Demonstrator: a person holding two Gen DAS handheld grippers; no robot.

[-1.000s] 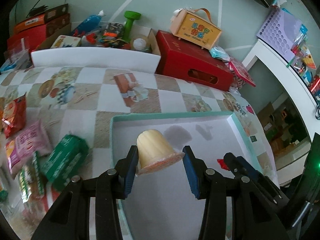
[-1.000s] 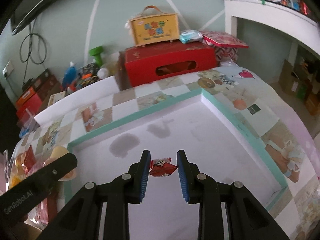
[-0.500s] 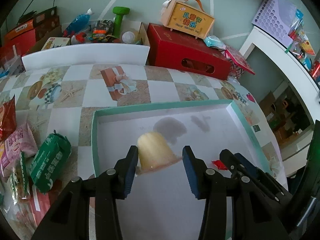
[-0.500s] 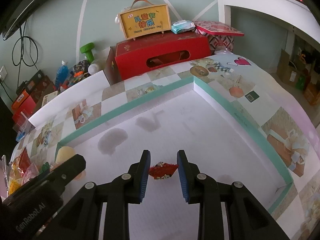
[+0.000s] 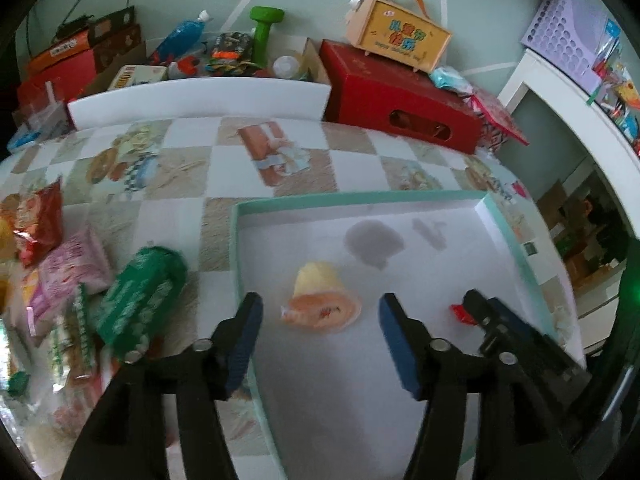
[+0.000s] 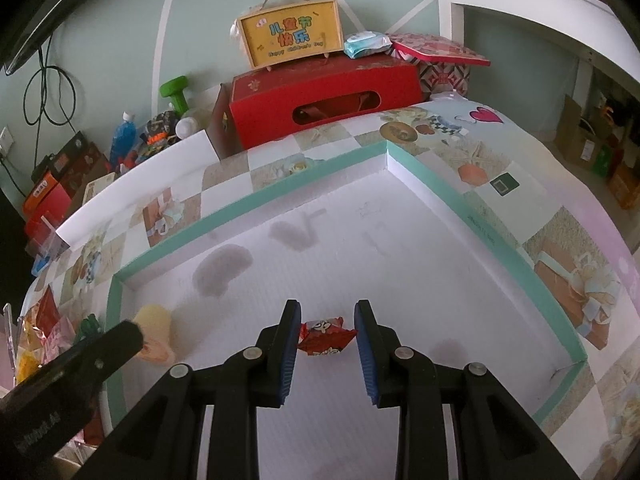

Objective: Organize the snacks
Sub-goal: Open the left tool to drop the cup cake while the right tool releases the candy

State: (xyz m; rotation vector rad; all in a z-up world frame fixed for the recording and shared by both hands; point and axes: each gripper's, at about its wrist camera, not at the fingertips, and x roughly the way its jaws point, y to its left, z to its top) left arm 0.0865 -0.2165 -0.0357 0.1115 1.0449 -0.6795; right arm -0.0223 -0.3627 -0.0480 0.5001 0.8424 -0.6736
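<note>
A yellow jelly cup [image 5: 320,300] with an orange lid lies on its side on the white floor of the teal-rimmed box [image 5: 352,199]. My left gripper [image 5: 320,320] straddles it, its jaws opening, and the blue pads stand clear of the cup on both sides. In the right wrist view my right gripper [image 6: 327,330] is shut on a small red wrapped candy [image 6: 325,336], low over the box floor near the box's [image 6: 256,206] middle. The jelly cup [image 6: 154,330] shows at the box's left wall, behind the left gripper's finger.
Loose snack packs lie on the patterned cloth left of the box: a green pack [image 5: 140,296], a pink pack [image 5: 68,276], a red bag [image 5: 40,220]. Behind the table stand a red carton [image 6: 324,96], a yellow gift case [image 6: 292,36] and a cluttered cardboard box [image 5: 224,60].
My left gripper lowered the jelly cup to the box floor and spread its jaws off it; the cup now lies free. The right gripper sank slightly with the red candy still pinched.
</note>
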